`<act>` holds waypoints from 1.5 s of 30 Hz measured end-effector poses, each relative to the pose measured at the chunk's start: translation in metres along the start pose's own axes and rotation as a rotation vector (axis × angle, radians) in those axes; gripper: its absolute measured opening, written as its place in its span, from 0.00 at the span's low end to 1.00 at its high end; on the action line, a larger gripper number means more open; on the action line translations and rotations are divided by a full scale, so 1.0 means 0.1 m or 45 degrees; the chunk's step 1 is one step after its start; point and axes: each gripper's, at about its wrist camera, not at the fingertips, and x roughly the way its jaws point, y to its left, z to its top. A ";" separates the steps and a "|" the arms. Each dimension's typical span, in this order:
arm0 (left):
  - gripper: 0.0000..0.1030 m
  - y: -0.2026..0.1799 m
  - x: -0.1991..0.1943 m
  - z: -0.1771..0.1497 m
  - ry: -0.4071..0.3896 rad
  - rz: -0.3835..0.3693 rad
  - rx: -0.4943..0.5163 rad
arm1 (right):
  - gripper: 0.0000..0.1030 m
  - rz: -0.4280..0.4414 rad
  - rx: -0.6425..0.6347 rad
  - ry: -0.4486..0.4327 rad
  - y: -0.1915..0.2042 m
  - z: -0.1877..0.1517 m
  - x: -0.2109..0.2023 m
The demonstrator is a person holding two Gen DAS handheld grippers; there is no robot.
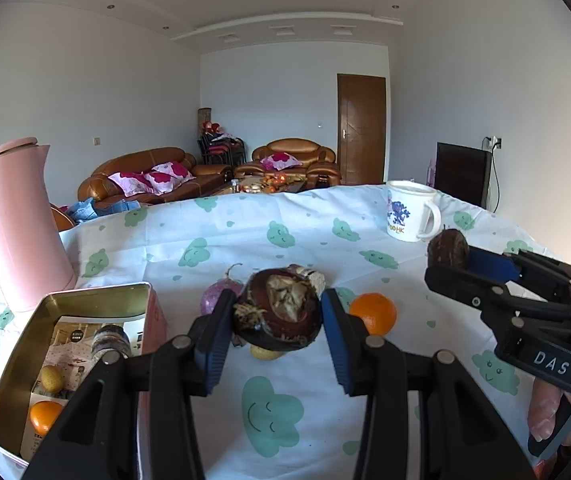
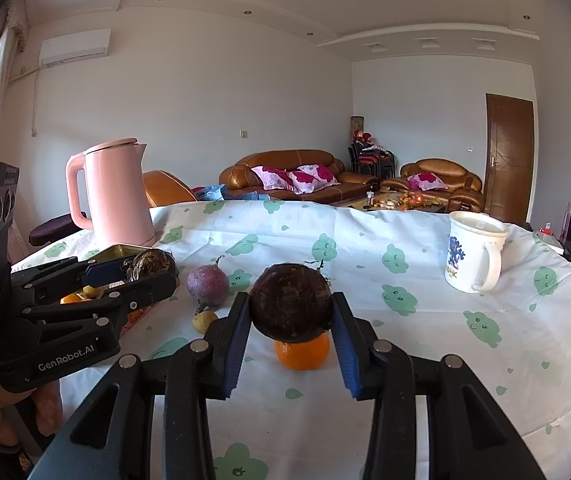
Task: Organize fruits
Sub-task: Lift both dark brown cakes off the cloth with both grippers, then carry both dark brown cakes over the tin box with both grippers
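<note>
My left gripper (image 1: 277, 316) is shut on a dark brown fruit with a pale dried top (image 1: 281, 312), held above the table right of an open metal tin (image 1: 21, 356). The tin holds an orange (image 1: 43, 416), a small yellow fruit (image 1: 51, 378) and a dark fruit (image 1: 111, 340). My right gripper (image 2: 291, 320) is shut on a round dark brown fruit (image 2: 290, 308), held above a loose orange (image 2: 303, 354). A purple fruit (image 2: 207, 285) and a small yellow fruit (image 2: 204, 320) lie on the cloth. The right gripper shows in the left wrist view (image 1: 451, 262).
A pink kettle (image 2: 115, 196) stands at the back left behind the tin. A white mug (image 2: 473, 256) stands at the back right. The table has a white cloth with green clouds (image 2: 405, 360); its far edge drops toward a sofa room.
</note>
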 end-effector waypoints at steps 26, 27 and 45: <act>0.44 -0.01 -0.21 -0.02 -0.138 0.035 0.002 | 0.40 -0.006 -0.037 -0.116 0.07 -0.01 -0.17; 0.44 -0.02 -0.21 -0.02 -0.135 0.036 0.001 | 0.41 -0.002 -0.038 -0.116 0.07 -0.01 -0.17; 0.44 0.14 -0.21 -0.03 -0.087 0.048 -0.040 | 0.41 0.065 -0.093 -0.072 0.33 0.03 -0.01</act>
